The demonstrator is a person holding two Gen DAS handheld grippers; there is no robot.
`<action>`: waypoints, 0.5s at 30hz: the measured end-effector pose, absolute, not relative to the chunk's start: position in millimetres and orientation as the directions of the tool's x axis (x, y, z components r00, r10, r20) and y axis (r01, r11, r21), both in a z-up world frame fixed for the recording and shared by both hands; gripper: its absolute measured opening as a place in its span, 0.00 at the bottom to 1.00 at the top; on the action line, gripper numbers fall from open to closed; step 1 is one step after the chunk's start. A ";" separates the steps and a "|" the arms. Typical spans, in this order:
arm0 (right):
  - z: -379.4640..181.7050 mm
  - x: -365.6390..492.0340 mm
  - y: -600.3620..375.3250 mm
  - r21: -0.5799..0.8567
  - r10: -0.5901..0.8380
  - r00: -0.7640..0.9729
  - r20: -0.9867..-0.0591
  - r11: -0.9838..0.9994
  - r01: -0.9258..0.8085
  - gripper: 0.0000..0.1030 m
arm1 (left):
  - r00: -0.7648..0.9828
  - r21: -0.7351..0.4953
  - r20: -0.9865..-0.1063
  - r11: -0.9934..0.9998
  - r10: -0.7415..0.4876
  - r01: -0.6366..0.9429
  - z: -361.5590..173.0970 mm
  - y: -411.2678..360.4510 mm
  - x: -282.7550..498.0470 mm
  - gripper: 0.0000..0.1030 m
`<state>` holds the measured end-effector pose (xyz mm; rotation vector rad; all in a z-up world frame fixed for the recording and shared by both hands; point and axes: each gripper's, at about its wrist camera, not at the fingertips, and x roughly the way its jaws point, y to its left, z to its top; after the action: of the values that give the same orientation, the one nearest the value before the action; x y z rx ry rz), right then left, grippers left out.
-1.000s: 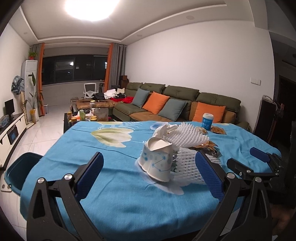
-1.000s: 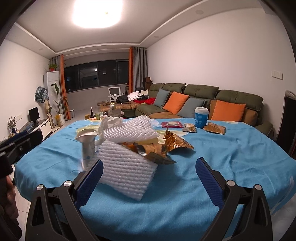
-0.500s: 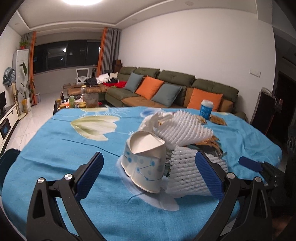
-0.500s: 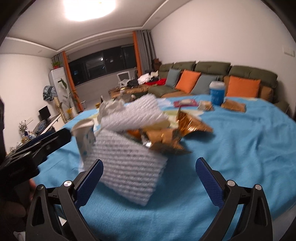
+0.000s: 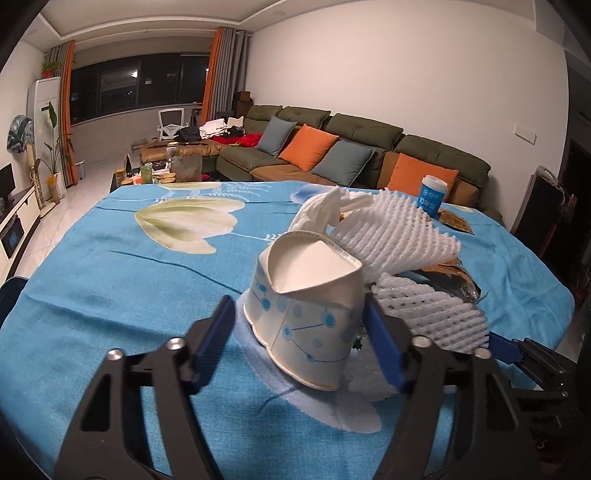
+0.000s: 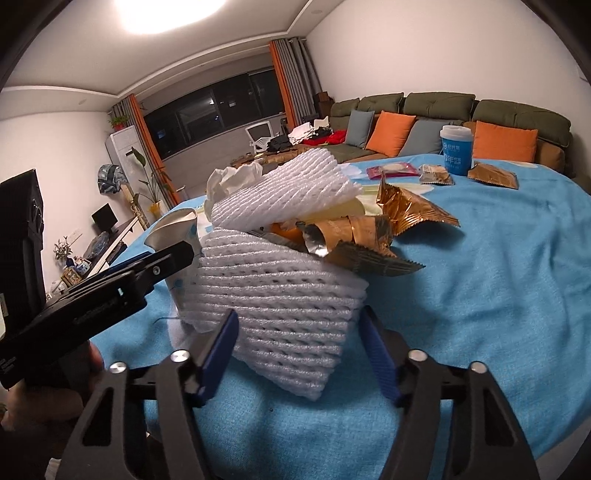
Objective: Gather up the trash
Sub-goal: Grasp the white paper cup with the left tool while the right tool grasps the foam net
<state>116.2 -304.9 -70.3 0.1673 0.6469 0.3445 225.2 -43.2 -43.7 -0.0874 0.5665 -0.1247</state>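
I see a living room with white walls (image 5: 369, 74), a long olive sofa (image 5: 369, 144) with orange and grey cushions (image 5: 308, 147), a dark window (image 5: 125, 85) between orange curtains (image 5: 214, 77), and a bright ceiling light (image 6: 166, 14).

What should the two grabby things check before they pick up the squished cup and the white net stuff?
1. Crushed paper cup sits between the left gripper fingers: ok.
2. Left gripper pads pressing on the cup: not ok; its jaws have just been closing, but a gap shows on the left side.
3. Lower foam net sits between the right gripper fingers: ok.
4. Right gripper pads squeezing the net: cannot tell; its jaws have just been closing.
5. Gold wrappers lying loose on top of the net, may slide off: not ok.
6. The two grippers stay apart: ok.
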 end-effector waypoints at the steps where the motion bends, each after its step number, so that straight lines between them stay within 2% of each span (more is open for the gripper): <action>1: -70.9 117.4 -305.5 0.262 0.369 0.741 -0.561 0.928 -0.263 0.52 | 0.835 -0.120 -0.530 0.988 -0.145 0.095 -44.1 -43.0 224.8 0.57; 3: -71.4 117.5 -304.8 0.264 0.375 0.736 -0.563 0.926 -0.270 0.44 | 0.834 -0.121 -0.533 0.988 -0.145 0.094 -45.7 -41.7 224.9 0.43; 6: -71.2 117.0 -304.8 0.270 0.387 0.730 -0.563 0.921 -0.280 0.36 | 0.833 -0.130 -0.532 0.987 -0.154 0.099 -46.0 -41.0 221.9 0.32; 8: -69.9 113.7 -304.0 0.270 0.393 0.729 -0.561 0.919 -0.288 0.27 | 0.839 -0.129 -0.524 0.987 -0.149 0.095 -45.0 -39.1 218.7 0.29; 15: -63.2 99.5 -298.7 0.271 0.413 0.728 -0.547 0.910 -0.313 0.19 | 0.862 -0.142 -0.485 0.986 -0.147 0.088 -37.1 -27.9 202.3 0.21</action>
<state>99.5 -298.7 -63.2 0.1641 0.6409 0.4017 202.3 -27.9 -37.1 -0.1166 0.5177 -0.1232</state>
